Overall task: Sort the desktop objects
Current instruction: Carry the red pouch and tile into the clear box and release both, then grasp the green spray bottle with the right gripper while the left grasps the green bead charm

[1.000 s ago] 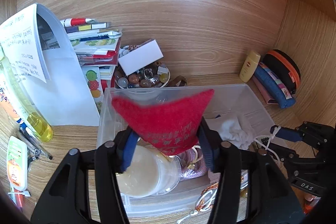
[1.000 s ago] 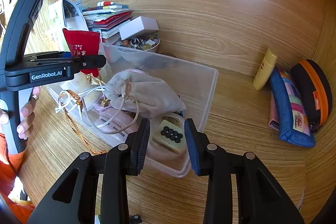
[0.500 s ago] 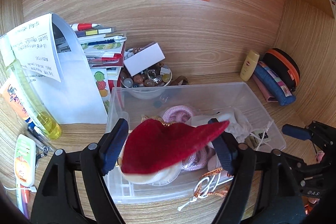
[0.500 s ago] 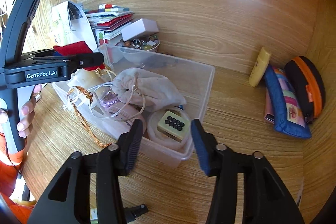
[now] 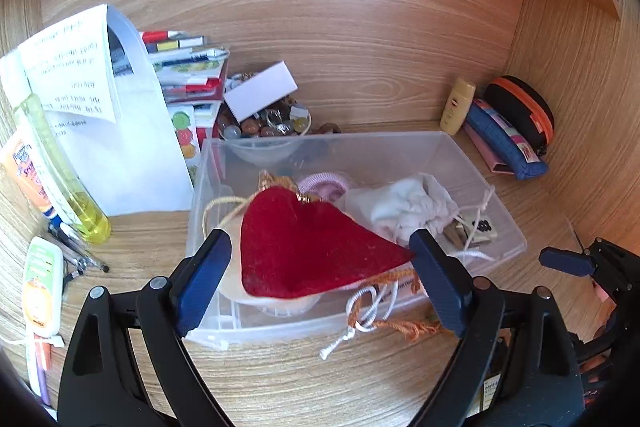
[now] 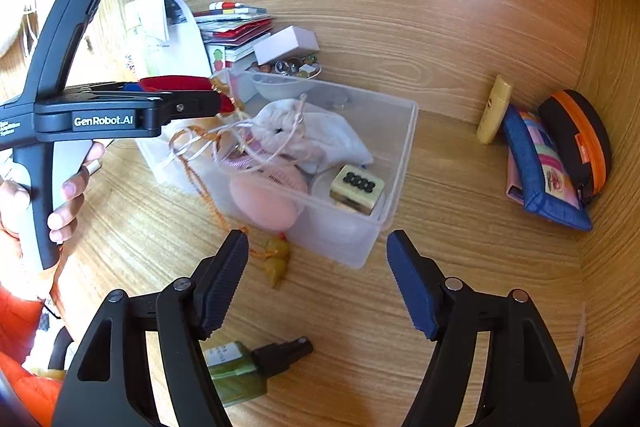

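A clear plastic bin (image 5: 420,147) (image 6: 400,155) sits on the wooden desk. A red velvet pouch (image 5: 304,247) lies on top of its contents at the near left end; it shows edge-on in the right wrist view (image 6: 180,83). My left gripper (image 5: 320,279) is open, its blue pads on either side of the pouch without gripping it. The bin also holds a white drawstring bag (image 5: 404,207) (image 6: 312,135), a pink item (image 6: 268,195) and a cream block with black dots (image 6: 356,187). My right gripper (image 6: 318,283) is open and empty, in front of the bin's near corner.
An orange cord with a yellow charm (image 6: 276,259) hangs over the bin onto the desk. A green bottle (image 6: 240,367) lies near my right gripper. A bowl of beads (image 5: 268,123), stacked books (image 5: 188,75), a yellow bottle (image 5: 60,179), and pouches (image 6: 552,163) at the right wall.
My left gripper opened and let go of the red pouch, which dropped onto the bin's contents. Both grippers pulled back from the bin, and the right one opened wider.
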Demonstrator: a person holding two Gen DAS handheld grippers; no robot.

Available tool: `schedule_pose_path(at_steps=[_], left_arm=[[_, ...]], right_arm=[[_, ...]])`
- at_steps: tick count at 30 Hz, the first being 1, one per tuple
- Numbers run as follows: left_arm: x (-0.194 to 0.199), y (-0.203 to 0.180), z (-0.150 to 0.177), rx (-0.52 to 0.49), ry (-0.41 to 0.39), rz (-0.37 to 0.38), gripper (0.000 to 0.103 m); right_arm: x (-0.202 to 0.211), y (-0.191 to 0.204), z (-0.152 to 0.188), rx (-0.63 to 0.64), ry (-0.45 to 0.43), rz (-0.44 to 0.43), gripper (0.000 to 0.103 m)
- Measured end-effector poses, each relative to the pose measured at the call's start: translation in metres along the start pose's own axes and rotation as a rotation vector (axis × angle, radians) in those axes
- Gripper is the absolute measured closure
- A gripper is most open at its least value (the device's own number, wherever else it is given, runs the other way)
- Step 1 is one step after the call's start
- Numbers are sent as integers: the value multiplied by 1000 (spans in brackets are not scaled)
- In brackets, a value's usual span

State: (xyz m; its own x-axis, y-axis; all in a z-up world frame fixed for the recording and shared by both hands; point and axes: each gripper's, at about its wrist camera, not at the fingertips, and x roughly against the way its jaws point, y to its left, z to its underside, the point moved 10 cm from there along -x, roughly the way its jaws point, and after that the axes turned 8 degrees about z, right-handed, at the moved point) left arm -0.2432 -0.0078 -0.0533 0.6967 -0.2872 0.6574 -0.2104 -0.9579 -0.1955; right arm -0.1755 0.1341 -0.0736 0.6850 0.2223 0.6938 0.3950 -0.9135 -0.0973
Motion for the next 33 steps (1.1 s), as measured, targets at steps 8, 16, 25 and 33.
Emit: schedule_pose_path(at_steps=[8,16,25,33], left_arm=[[-2,1,22,17,30,9,12],[17,-2,28,12,-1,11,11],[19,-5,42,-29,11,-19,8],[27,-18,59,-35,16,-11,8]], right_arm=[[10,16,18,7,15,-22,29],[11,36,41,11,58,-61,29],[7,35,68,20,100,-36,29],[3,17,73,-21,111,-20,29]])
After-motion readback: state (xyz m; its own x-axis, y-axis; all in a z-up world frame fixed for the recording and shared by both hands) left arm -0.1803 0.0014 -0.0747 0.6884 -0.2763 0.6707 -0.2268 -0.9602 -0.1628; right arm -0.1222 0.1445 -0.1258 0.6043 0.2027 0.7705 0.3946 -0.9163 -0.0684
